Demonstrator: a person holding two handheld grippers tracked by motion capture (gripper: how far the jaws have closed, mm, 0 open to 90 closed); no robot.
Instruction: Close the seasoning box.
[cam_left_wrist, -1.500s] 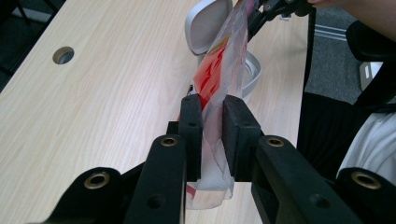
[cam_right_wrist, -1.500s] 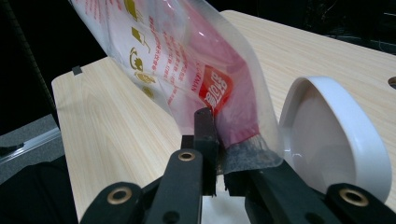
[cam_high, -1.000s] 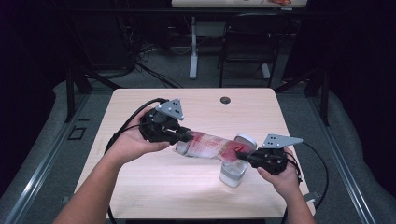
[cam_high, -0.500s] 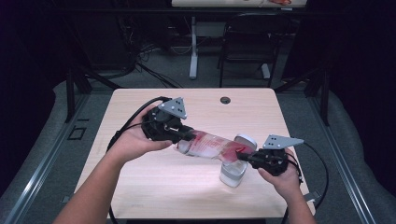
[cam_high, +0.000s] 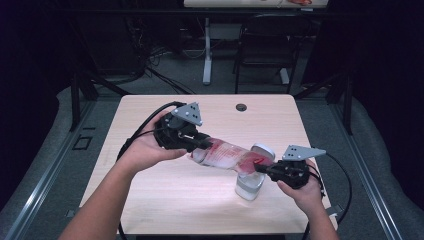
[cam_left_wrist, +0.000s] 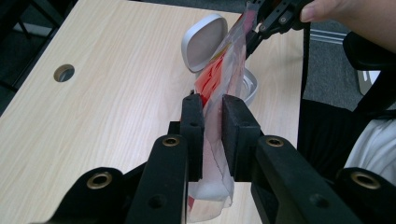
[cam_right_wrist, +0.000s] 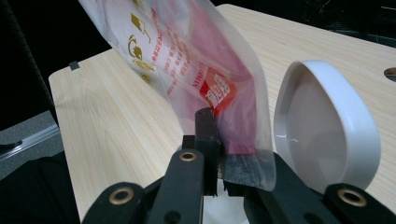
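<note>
Dim rm: wood table (cam_high: 150, 200), grey floor (cam_high: 60, 130), chair (cam_high: 262, 45) behind.

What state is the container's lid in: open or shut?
Open: the lid stands tipped up behind the container, with the bag held above its mouth.

The plastic pouch (cam_high: 231, 157) hangs above the table (cam_high: 150, 200), stretched between the two grippers; the left gripper (cam_high: 192, 142) clamps the end left of the container, the right gripper (cam_high: 260, 169) clamps the end directly over the container (cam_high: 249, 186); the container stands on the table under the pouch's right end, with its hinged lid (cam_high: 263, 151) raised behind the pouch; the cable hole (cam_high: 241, 107) lies in the table well behind the container, near the far edge; the left hand (cam_high: 147, 147) is left of the container, the right hand (cam_high: 305, 192) just right of it
</note>
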